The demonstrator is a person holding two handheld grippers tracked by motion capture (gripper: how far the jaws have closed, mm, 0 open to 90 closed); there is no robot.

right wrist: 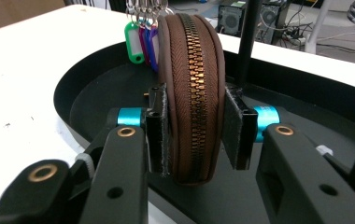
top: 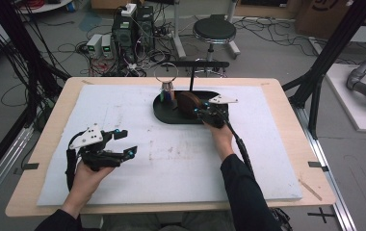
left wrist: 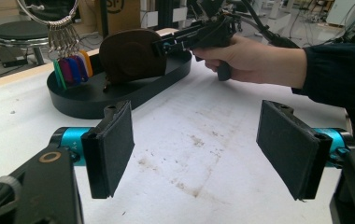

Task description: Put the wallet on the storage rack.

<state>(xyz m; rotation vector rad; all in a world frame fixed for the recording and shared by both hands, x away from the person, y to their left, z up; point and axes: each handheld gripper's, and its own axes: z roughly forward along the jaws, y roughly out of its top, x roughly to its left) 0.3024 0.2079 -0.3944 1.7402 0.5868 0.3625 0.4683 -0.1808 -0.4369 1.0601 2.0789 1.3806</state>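
A brown zippered pouch (right wrist: 192,84) stands on edge in a black oval tray (right wrist: 96,88), its brass zipper facing the camera. My right gripper (right wrist: 194,128) is shut on the pouch, one pad on each side. In the high view the pouch (top: 187,102) sits in the tray (top: 164,115) at the table's middle back, with the right gripper (top: 205,113) on it. My left gripper (top: 125,143) rests at the front left, open and holding nothing; its pads (left wrist: 112,149) stand wide apart. A key ring with coloured tags (left wrist: 73,67) hangs at the tray's left end.
A black post with a crossbar (top: 191,72) rises from the tray. A white mat (top: 123,168) covers most of the wooden table. Beyond the far edge stand a stool (top: 214,31), computers and cables on the floor.
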